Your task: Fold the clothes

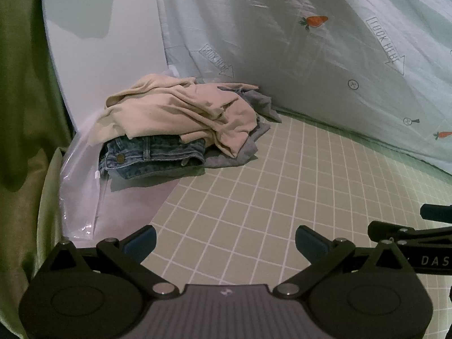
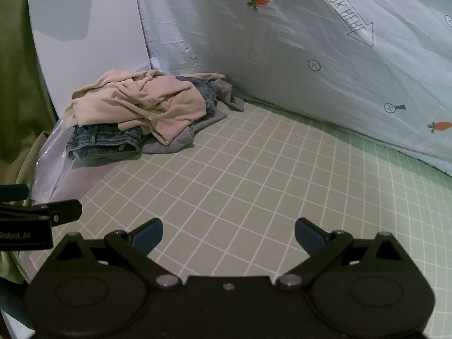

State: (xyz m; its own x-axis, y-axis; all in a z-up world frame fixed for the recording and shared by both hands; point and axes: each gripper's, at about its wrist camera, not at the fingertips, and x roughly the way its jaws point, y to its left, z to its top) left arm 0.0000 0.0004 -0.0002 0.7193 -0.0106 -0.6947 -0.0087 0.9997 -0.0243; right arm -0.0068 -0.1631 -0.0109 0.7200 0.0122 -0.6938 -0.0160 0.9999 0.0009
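Both tools, left (image 1: 225, 243) & right (image 2: 228, 236), spread wide, nothing held; clothes pile (image 1: 180, 125) well ahead on grid mat (image 1: 282, 197).

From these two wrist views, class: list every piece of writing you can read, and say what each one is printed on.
"LOOK HERE", in arrow outlines, upside down: on the pale sheet, several times.
"DAS", cut off by the frame edge: on the right gripper, seen in the left wrist view.
"Robot.AI", start possibly cut off: on the left gripper, seen in the right wrist view.
Jeans button: too small to read.

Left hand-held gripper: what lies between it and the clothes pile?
Only bare grid-patterned mat separates the open left hand-held gripper from the clothes pile, seen in both wrist views.
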